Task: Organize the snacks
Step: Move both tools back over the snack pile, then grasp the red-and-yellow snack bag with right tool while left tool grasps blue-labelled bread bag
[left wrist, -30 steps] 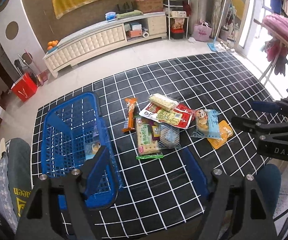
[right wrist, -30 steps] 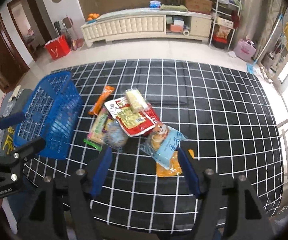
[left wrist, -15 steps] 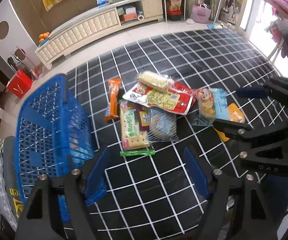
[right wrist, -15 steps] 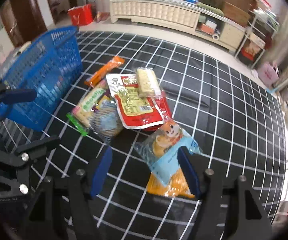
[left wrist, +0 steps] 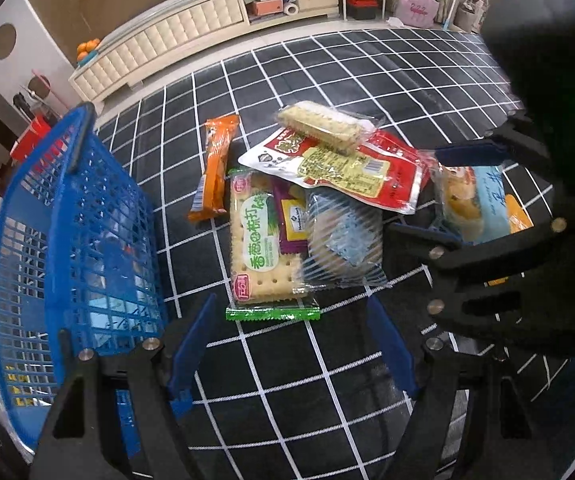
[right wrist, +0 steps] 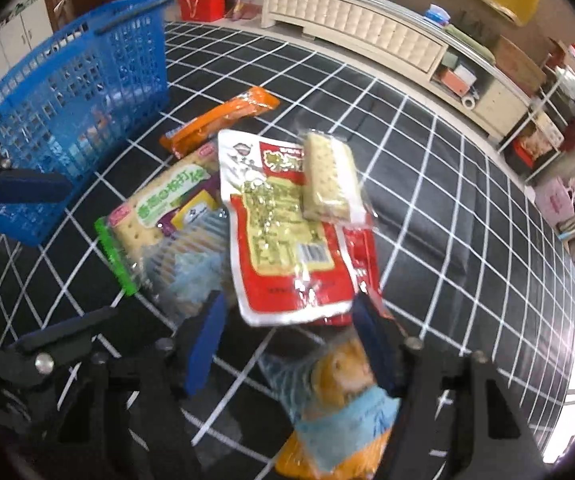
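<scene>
Snack packets lie heaped on a black grid mat (left wrist: 327,380). They include a green cracker pack (left wrist: 265,240), an orange bar (left wrist: 215,168), a red pouch (right wrist: 283,232) with a pale biscuit pack (right wrist: 327,176) on it, and a striped clear packet (left wrist: 343,240). A blue basket (left wrist: 75,240) stands left of the heap. My left gripper (left wrist: 291,344) is open, just short of the green pack's near end. My right gripper (right wrist: 287,332) points down over the light-blue cake packet (right wrist: 347,380). Its jaws are closing, with the packet and the pouch's edge between them and no pad seen pressing.
A yellow-orange packet (right wrist: 299,456) lies under the cake packet. A small purple packet (left wrist: 291,216) sits between the green and striped packs. A cream low cabinet (left wrist: 175,40) and a red bag (right wrist: 201,0) stand beyond the mat.
Both grippers have sunk toward the heap. The right one has rolled, and its jaws have narrowed over the light-blue cake packet. The left jaws keep their width.
</scene>
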A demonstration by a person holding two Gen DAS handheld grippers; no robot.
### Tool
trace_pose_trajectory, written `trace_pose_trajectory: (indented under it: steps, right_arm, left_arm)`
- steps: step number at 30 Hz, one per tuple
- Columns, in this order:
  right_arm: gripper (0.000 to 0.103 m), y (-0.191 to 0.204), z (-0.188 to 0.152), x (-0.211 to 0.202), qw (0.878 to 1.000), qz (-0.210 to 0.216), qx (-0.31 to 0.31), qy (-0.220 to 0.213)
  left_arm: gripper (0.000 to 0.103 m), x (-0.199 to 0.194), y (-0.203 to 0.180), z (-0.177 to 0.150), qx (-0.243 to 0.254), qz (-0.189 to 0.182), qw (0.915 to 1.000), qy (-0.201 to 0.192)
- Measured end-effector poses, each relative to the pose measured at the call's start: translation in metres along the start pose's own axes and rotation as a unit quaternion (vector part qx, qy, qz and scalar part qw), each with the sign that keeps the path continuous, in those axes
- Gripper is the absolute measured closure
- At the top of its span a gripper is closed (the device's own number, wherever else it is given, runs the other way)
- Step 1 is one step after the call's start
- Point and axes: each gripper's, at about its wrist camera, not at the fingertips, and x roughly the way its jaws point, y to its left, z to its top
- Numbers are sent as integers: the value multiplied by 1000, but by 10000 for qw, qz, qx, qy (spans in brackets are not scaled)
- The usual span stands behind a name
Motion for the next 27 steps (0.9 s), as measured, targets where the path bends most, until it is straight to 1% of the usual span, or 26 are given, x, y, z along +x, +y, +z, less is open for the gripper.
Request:
trace_pose_trajectory:
  steps: [1, 3, 5, 6, 8, 11, 14, 18, 21, 24, 27]
  right_arm:
    - [55, 1, 1, 3, 10000, 20, -39, 6]
    - [77, 2, 4, 5, 9998, 162, -66, -38]
    - [83, 0, 6, 6, 9998, 177, 6, -7]
    - [89, -2, 6, 6, 9997, 230, 66, -19]
    - [93, -6, 6, 5, 9992, 332, 202, -70]
    - [98, -14, 2, -5, 9957, 715, 540, -222]
    - [101, -19, -2, -24, 9916, 878, 822, -475]
    - [101, -35, -9, -54, 9804, 1186, 1333, -837]
    - [101, -45, -15, -76, 9717, 1358, 1604, -1079]
    - [101, -54, -19, -93, 9672, 1295, 1793, -1246]
    - [101, -67, -28, -112, 9637, 1169, 1965, -1381]
  left_arm:
    - [28, 3, 1, 1, -21, -6, 10000, 14]
    - [28, 7, 4, 2, -71, 0, 10000, 44]
    - [28, 10, 7, 3, -97, 10, 9999, 64]
    - [28, 10, 9, 3, -116, 15, 9999, 67]
    - [28, 10, 10, 4, -126, -41, 9999, 60]
    - [28, 8, 9, 5, -149, -51, 9999, 42]
    - [28, 0, 7, 3, -128, -65, 9999, -36]
    - [28, -11, 5, 4, -139, -94, 9997, -177]
    - [28, -25, 3, 5, -200, -221, 9991, -303]
    - [28, -40, 0, 5, -210, -268, 9986, -414]
    - [28, -54, -5, 4, -252, -404, 9976, -509]
